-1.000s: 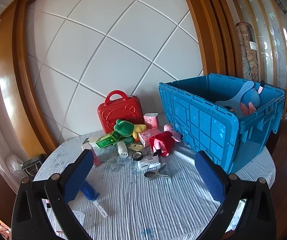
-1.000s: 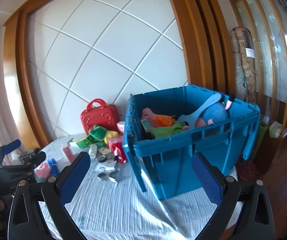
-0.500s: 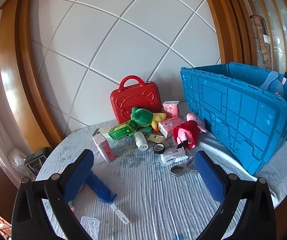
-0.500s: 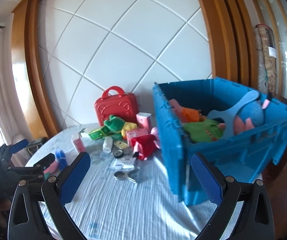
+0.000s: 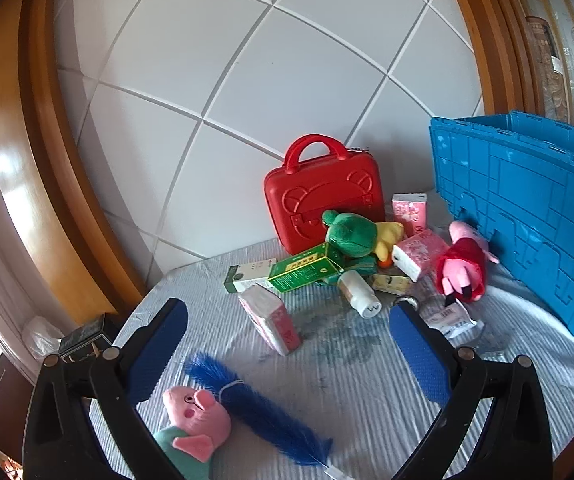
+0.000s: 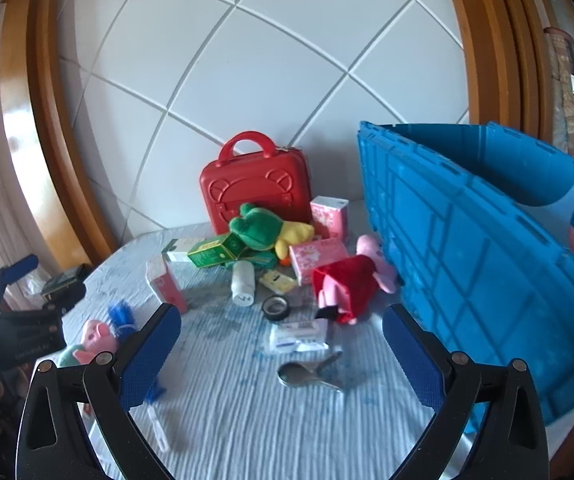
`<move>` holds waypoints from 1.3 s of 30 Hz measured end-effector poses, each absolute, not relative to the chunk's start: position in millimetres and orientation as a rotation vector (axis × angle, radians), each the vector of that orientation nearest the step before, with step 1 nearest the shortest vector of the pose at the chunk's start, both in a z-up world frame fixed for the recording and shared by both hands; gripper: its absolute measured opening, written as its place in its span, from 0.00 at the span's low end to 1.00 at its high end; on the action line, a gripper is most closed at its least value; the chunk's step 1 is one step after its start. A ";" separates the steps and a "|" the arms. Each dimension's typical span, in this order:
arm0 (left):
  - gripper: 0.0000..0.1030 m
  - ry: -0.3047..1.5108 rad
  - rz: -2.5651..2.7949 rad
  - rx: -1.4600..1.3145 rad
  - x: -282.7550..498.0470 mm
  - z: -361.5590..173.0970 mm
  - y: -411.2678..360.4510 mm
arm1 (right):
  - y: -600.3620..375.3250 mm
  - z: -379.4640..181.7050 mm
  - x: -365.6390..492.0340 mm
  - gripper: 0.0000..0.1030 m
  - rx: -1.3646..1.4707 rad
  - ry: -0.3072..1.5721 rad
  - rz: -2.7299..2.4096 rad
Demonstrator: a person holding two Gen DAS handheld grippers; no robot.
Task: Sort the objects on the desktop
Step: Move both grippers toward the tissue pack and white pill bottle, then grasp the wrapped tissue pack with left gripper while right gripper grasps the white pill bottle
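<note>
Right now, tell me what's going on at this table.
A person is sorting clutter with two handheld claws. The left claw and right claw are both open and empty, hovering over the table. Plush toys, boxes and a red case lie loose beside the blue crate, which already holds some toys.

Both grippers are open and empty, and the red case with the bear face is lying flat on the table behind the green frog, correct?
Not quite. The red case stands upright on its edge against the wall, handle on top, as the right wrist view shows. The rest holds: it is behind the green frog, and both the left gripper and right gripper are open and empty.
</note>
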State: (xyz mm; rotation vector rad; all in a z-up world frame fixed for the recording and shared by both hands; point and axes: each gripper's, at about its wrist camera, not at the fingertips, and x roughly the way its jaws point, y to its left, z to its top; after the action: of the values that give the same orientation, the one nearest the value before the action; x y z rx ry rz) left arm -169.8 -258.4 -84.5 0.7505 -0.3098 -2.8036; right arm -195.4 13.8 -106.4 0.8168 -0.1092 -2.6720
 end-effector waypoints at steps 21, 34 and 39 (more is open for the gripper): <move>1.00 -0.150 -2.628 0.972 -323.7 -154.4 -347.5 | -100.3 -207.7 -384.6 0.94 1.046 0.168 -2.382; 1.00 -0.053 -2.595 1.150 -401.3 -226.1 -376.9 | -185.6 -333.3 -490.1 0.86 1.403 0.134 -2.191; 1.00 -0.016 -2.538 1.211 -416.7 -252.9 -384.4 | -188.7 -351.6 -497.8 0.86 1.432 0.113 -2.174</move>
State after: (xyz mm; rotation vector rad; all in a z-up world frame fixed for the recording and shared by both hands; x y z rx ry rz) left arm -416.7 -384.4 -252.9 1.2108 -0.0161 -2.5381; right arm -497.8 -188.7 -351.6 1.4323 0.1131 -2.1741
